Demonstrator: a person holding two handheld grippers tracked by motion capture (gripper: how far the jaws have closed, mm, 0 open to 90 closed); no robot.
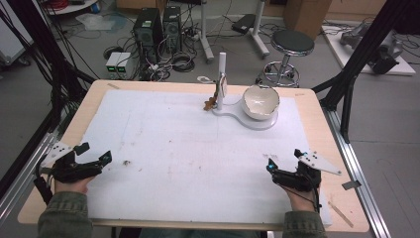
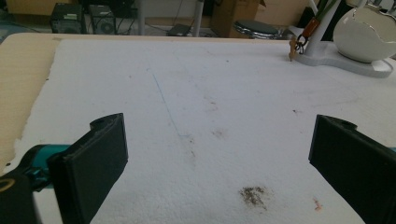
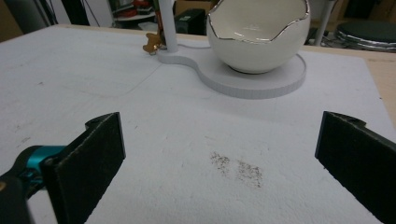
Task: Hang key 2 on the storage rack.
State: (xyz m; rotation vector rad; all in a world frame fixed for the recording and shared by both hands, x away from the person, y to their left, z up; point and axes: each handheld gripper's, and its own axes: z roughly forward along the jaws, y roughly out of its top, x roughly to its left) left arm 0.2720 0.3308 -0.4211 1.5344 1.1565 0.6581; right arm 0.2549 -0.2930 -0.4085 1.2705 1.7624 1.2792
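bowl (image 1: pixel 261 101) on stand base (image 1: pixel 233 112) | post (image 1: pixel 221 79) left | table (image 1: pixel 317 124) far edge

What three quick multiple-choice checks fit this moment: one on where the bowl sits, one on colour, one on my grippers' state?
1. The egg-shaped bowl sits:
A. on the white stand
B. on the stool
C. between the jaws

2. The charm hanging by the post is:
A. blue
B. brown
C. green

3. The left gripper and right gripper are:
A. both shut
B. one shut
C. both open

Answers: 1 A, it rests on the stand's round base. 2 B, it shows tan-brown. 3 C, each gripper view shows jaws wide apart, holding nothing.
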